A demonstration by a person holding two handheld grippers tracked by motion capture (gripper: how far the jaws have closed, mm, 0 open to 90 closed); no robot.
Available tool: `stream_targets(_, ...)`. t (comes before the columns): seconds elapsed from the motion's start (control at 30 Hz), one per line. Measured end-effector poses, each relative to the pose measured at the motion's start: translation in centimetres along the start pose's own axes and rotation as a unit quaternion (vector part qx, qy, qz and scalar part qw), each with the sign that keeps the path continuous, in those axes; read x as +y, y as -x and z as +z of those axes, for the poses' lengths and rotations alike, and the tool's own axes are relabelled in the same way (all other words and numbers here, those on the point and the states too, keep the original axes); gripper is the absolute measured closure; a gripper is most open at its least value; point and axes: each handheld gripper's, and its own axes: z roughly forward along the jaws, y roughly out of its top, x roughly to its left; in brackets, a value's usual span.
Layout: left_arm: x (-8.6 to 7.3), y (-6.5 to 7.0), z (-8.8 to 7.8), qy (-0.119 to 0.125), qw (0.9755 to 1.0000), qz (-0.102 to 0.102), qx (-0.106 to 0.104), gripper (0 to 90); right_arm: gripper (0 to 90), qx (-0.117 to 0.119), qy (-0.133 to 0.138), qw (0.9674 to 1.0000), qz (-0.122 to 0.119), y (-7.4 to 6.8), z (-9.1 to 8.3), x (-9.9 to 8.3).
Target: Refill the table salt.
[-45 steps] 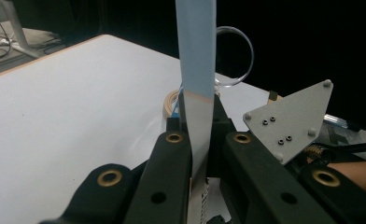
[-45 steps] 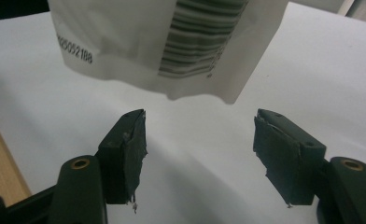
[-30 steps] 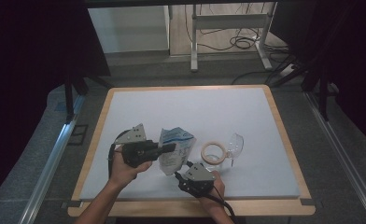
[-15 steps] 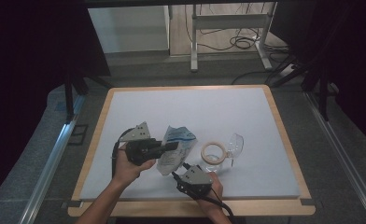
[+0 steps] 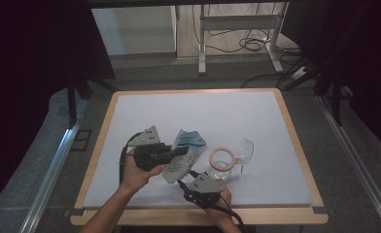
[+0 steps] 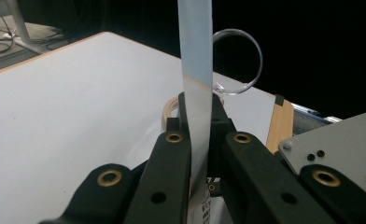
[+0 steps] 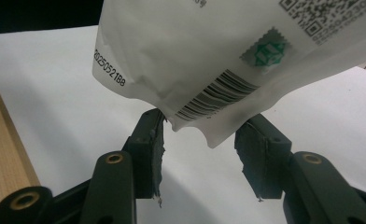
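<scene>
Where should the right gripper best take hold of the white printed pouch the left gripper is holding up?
Probably at the white printed pouch's lower corner by the barcode, coming from below: it hangs between the right gripper's open jaws, while the left gripper pinches the flat upper edge.

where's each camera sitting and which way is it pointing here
High view: above the person's side, facing forward and down on the table; both forearms enter from below, left gripper on the pouch, right gripper at its lower end.
Left gripper view: rides the left gripper, looking along jaws clamped on the pouch's edge toward the glass jar.
Right gripper view: rides the right gripper, looking at the pouch's barcoded corner hanging between parted jaws.
Shared: all three show the pouch.
</scene>
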Motion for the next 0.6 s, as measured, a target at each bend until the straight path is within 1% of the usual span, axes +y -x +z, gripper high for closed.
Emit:
stream_targets(0.1, 0.08, 0.05, 0.05, 0.000, 1.0000, 0.000, 0.000, 90.0, 52.3, 0.009, 0.002, 0.9999, 0.007, 0.12, -0.12, 0.00)
stream_targets(0.2, 0.17, 0.12, 0.13, -0.001, 1.0000, 0.001, -0.001, 90.0, 51.5, 0.010, 0.002, 0.9999, 0.008, 0.16, -0.15, 0.00)
stream_targets(0.23, 0.21, 0.19, 0.11, -0.001, 1.0000, 0.001, -0.001, 90.0, 48.4, 0.016, 0.003, 0.9998, 0.012, 0.20, -0.12, -0.02)
stream_targets(0.27, 0.21, 0.19, 0.11, -0.001, 1.0000, 0.001, -0.001, 90.0, 48.4, 0.016, 0.003, 0.9998, 0.012, 0.20, -0.12, -0.02)
stream_targets(0.33, 0.21, 0.29, -0.01, 0.003, 1.0000, 0.000, -0.003, 90.0, 43.5, 0.022, 0.005, 0.9997, 0.012, 0.30, -0.12, 0.03)
stream_targets(0.47, 0.20, 0.51, 0.06, 0.004, 1.0000, -0.001, -0.008, 90.0, 32.5, 0.020, 0.004, 0.9997, 0.015, 0.33, -0.02, 0.25)
stream_targets(0.5, 0.20, 0.51, 0.06, 0.004, 1.0000, -0.001, -0.008, 90.0, 32.5, 0.020, 0.004, 0.9997, 0.015, 0.33, -0.02, 0.25)
stream_targets(0.53, 0.23, 0.60, 0.14, 0.003, 1.0000, 0.001, -0.009, 90.0, 28.6, 0.012, 0.001, 0.9999, 0.006, 0.16, 0.18, 0.36)
stream_targets(0.6, 0.27, 0.66, 0.23, 0.002, 1.0000, 0.002, -0.009, 90.0, 24.6, 0.010, 0.000, 0.9998, 0.014, -0.05, 0.34, 0.54)
